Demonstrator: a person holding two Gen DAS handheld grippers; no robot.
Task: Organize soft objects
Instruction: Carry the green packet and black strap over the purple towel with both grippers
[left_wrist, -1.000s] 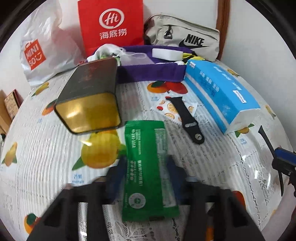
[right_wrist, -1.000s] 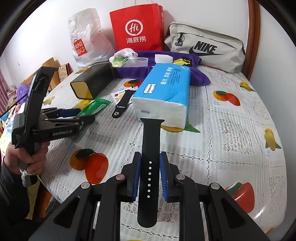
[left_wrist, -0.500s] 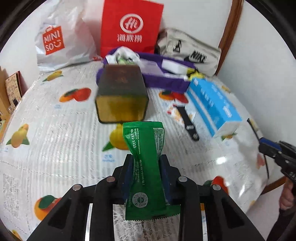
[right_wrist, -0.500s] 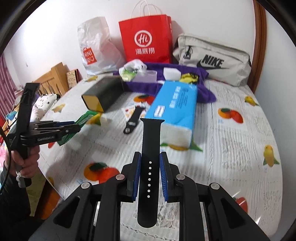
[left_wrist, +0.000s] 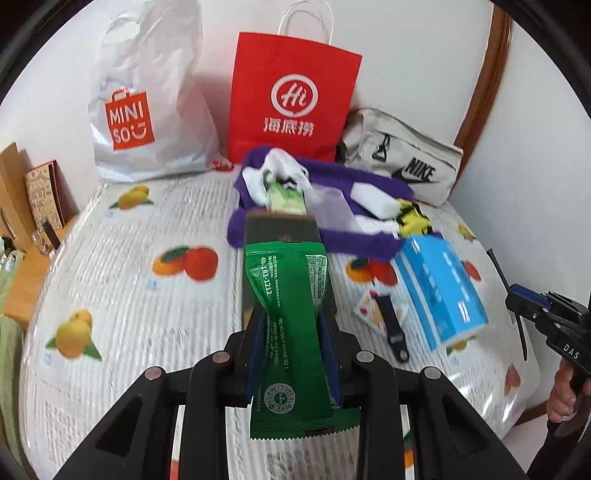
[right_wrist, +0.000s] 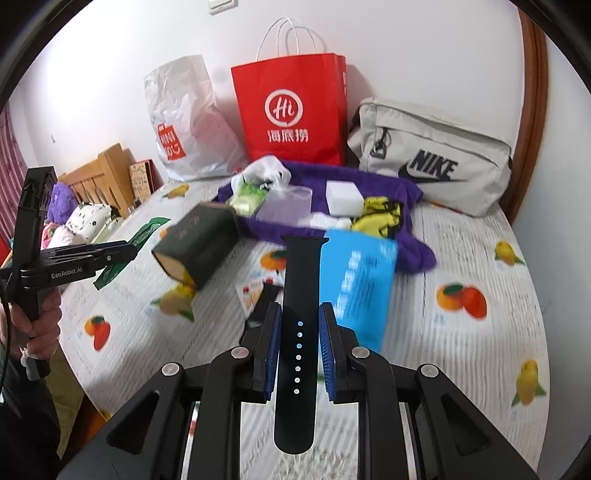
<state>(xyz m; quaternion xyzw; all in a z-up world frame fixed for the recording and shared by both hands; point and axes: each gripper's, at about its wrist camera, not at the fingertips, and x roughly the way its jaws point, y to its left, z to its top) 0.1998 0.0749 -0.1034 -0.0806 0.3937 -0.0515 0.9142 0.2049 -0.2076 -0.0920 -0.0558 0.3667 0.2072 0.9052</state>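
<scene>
My left gripper (left_wrist: 291, 325) is shut on a green foil packet (left_wrist: 290, 332) and holds it up above the table. My right gripper (right_wrist: 300, 325) is shut on a black watch strap (right_wrist: 300, 295), also held in the air. The left gripper (right_wrist: 122, 254) with the green packet (right_wrist: 146, 232) shows at the left of the right wrist view. A purple cloth (left_wrist: 365, 240) at the back holds a white sponge (right_wrist: 343, 197), a yellow item (right_wrist: 380, 212), a white sock (left_wrist: 277, 170) and a clear pouch (right_wrist: 288, 203).
A dark tin box (right_wrist: 201, 245) lies left of centre. A blue tissue pack (left_wrist: 439, 291) and a second black strap (left_wrist: 393, 328) lie to the right. Miniso bag (left_wrist: 144, 110), red paper bag (left_wrist: 291, 96) and Nike bag (left_wrist: 402, 162) line the back wall.
Both grippers have risen and pulled back from the table. The left gripper closed on the green packet and lifted it; the right keeps hold of the strap.
</scene>
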